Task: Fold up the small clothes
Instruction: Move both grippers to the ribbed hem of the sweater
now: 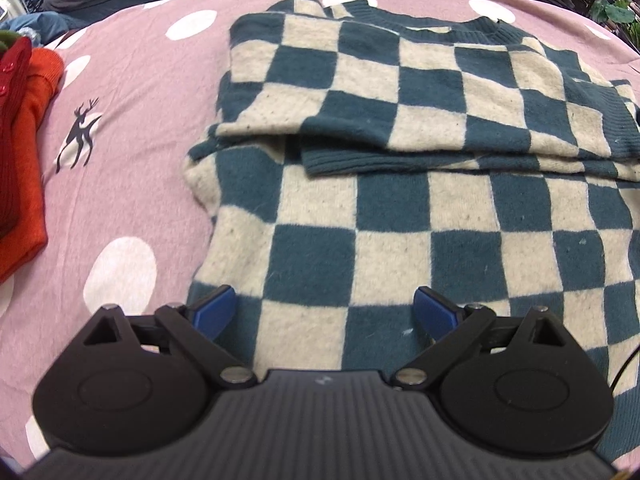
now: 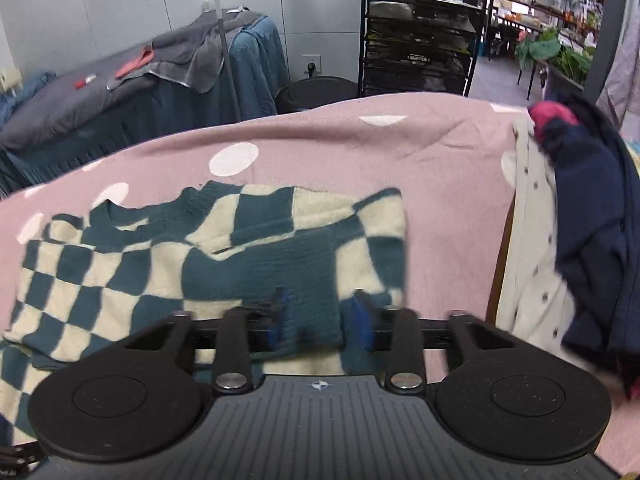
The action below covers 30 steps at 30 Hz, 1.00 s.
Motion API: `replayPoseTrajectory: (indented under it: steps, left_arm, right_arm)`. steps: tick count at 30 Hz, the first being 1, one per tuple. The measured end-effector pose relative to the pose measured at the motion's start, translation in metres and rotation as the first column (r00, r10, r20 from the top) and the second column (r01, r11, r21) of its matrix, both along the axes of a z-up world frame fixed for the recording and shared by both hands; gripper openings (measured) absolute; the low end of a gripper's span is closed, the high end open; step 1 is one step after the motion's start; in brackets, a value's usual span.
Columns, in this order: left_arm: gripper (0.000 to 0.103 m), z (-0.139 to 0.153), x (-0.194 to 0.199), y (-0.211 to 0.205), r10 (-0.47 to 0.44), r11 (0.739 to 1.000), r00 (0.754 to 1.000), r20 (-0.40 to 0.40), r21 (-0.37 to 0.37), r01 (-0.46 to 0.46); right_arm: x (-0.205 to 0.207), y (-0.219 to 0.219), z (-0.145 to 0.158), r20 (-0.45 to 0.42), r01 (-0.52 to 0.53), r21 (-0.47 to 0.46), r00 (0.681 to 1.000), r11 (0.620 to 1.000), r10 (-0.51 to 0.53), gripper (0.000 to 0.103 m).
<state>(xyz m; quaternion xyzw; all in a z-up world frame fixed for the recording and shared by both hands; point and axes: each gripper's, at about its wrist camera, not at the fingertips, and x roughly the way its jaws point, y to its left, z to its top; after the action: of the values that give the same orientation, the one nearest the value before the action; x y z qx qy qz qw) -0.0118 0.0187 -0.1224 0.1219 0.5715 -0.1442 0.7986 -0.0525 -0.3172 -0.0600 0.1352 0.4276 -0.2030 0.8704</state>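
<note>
While both sleeves lie folded across the checkered sweater (image 1: 400,208), the bottom fold remains; left hand-held gripper (image 1: 324,312) and right hand-held gripper (image 2: 320,316) stand open.

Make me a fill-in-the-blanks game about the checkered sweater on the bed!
1. The sweater has squares of cream and dark ____.
2. The bed cover under it is pink with big white ____.
3. The animal printed on the cover left of the sweater is a ____.
4. The folded clothes at the left edge of the left wrist view are red and ____.

Missing words: teal; dots; deer; orange
</note>
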Motion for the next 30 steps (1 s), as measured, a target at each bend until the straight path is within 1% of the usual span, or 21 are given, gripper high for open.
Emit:
replayPoseTrajectory:
  steps: [2, 3, 4, 5, 6, 7, 9, 11, 12, 13, 15, 17, 18, 19, 20, 21, 23, 24, 25, 27, 30]
  left_arm:
    - [0.097, 0.0, -0.002, 0.001, -0.004, 1.0, 1.0, -0.003, 0.003, 0.004]
    - [0.097, 0.001, -0.003, 0.002, -0.006, 1.0, 1.0, -0.002, 0.006, 0.006]
    - [0.097, 0.001, -0.004, 0.003, -0.007, 1.0, 1.0, 0.0, 0.007, 0.007]
    - [0.097, 0.002, -0.005, 0.005, -0.006, 1.0, 1.0, 0.002, 0.007, 0.006]
    - [0.098, 0.003, -0.006, 0.007, -0.001, 1.0, 1.0, 0.005, 0.007, 0.001]
    - [0.098, 0.003, -0.007, 0.01, 0.007, 1.0, 1.0, 0.006, 0.007, -0.007]
    - [0.098, 0.003, -0.008, 0.015, 0.03, 0.999, 1.0, 0.008, 0.011, -0.03]
    - [0.098, 0.003, -0.009, 0.025, 0.058, 0.998, 0.998, 0.004, 0.012, -0.058]
    - [0.099, 0.002, -0.01, 0.03, 0.073, 0.997, 0.997, 0.0, 0.012, -0.073]
    - [0.099, 0.002, -0.011, 0.035, 0.088, 0.996, 0.996, -0.004, 0.013, -0.088]
    - [0.099, 0.0, -0.013, 0.045, 0.114, 0.993, 0.993, -0.01, 0.018, -0.114]
    - [0.099, 0.001, -0.015, 0.054, 0.132, 0.991, 0.991, -0.008, 0.017, -0.132]
    - [0.099, 0.001, -0.017, 0.057, 0.138, 0.99, 0.99, -0.007, 0.015, -0.138]
    - [0.099, 0.001, -0.018, 0.06, 0.144, 0.989, 0.99, -0.007, 0.014, -0.144]
    - [0.099, 0.001, -0.019, 0.062, 0.149, 0.989, 0.989, -0.007, 0.012, -0.149]
    - [0.099, 0.0, -0.021, 0.063, 0.153, 0.988, 0.988, -0.007, 0.009, -0.153]
    - [0.099, 0.001, -0.024, 0.063, 0.154, 0.988, 0.988, -0.007, -0.001, -0.154]
    - [0.099, 0.001, -0.025, 0.062, 0.154, 0.988, 0.988, -0.006, -0.005, -0.154]
    - [0.099, 0.001, -0.028, 0.061, 0.151, 0.988, 0.988, -0.004, -0.014, -0.151]
    - [0.099, 0.003, -0.033, 0.06, 0.14, 0.989, 0.99, 0.006, -0.04, -0.14]
    - [0.101, 0.004, -0.041, 0.059, 0.115, 0.991, 0.993, 0.024, -0.078, -0.112]
  right_arm:
    - [0.01, -0.004, -0.007, -0.039, 0.006, -0.016, 0.999, 1.0, -0.007, 0.078]
    - [0.014, -0.007, -0.012, -0.052, 0.009, 0.005, 0.999, 1.0, -0.009, 0.074]
    - [0.017, -0.009, -0.016, -0.061, 0.007, 0.032, 0.998, 0.999, -0.005, 0.067]
    - [0.017, -0.009, -0.02, -0.073, 0.003, 0.049, 0.997, 0.999, 0.001, 0.064]
    - [0.018, -0.009, -0.024, -0.094, 0.001, 0.057, 0.996, 0.998, 0.005, 0.05]
    - [0.018, -0.008, -0.026, -0.105, -0.004, 0.068, 0.994, 0.998, 0.011, 0.027]
    - [0.014, -0.005, -0.024, -0.079, -0.022, 0.077, 0.996, 0.997, 0.028, 0.021]
    - [0.011, -0.002, -0.02, -0.071, -0.043, 0.033, 0.996, 0.999, 0.045, 0.016]
    - [0.01, -0.003, -0.02, -0.079, -0.035, 0.009, 0.996, 0.999, 0.035, 0.002]
    - [0.009, -0.008, -0.022, -0.088, -0.015, 0.006, 0.996, 1.0, 0.015, 0.002]
    - [0.009, -0.02, -0.028, -0.114, 0.003, 0.053, 0.994, 0.999, 0.003, 0.002]
    - [0.006, -0.025, -0.024, -0.078, 0.006, 0.082, 0.997, 0.997, 0.0, 0.013]
    - [0.004, -0.023, -0.018, -0.053, -0.007, 0.082, 0.999, 0.997, 0.011, 0.025]
    - [0.002, -0.02, -0.013, -0.038, -0.029, 0.071, 0.999, 0.997, 0.031, 0.042]
    - [0.0, -0.015, -0.007, -0.026, -0.049, 0.057, 0.998, 0.997, 0.051, 0.049]
    - [-0.003, -0.011, -0.003, -0.013, -0.068, 0.046, 0.998, 0.997, 0.068, 0.054]
    - [-0.01, -0.004, 0.004, 0.005, -0.107, 0.048, 0.994, 0.993, 0.107, 0.055]
    - [-0.013, 0.0, 0.006, 0.004, -0.122, 0.053, 0.992, 0.991, 0.122, 0.061]
    - [-0.017, 0.003, 0.008, -0.002, -0.133, 0.055, 0.991, 0.99, 0.133, 0.069]
    - [-0.027, 0.008, 0.011, -0.014, -0.148, 0.065, 0.989, 0.987, 0.149, 0.079]
    - [-0.042, 0.013, 0.015, -0.03, -0.151, 0.076, 0.988, 0.986, 0.154, 0.08]
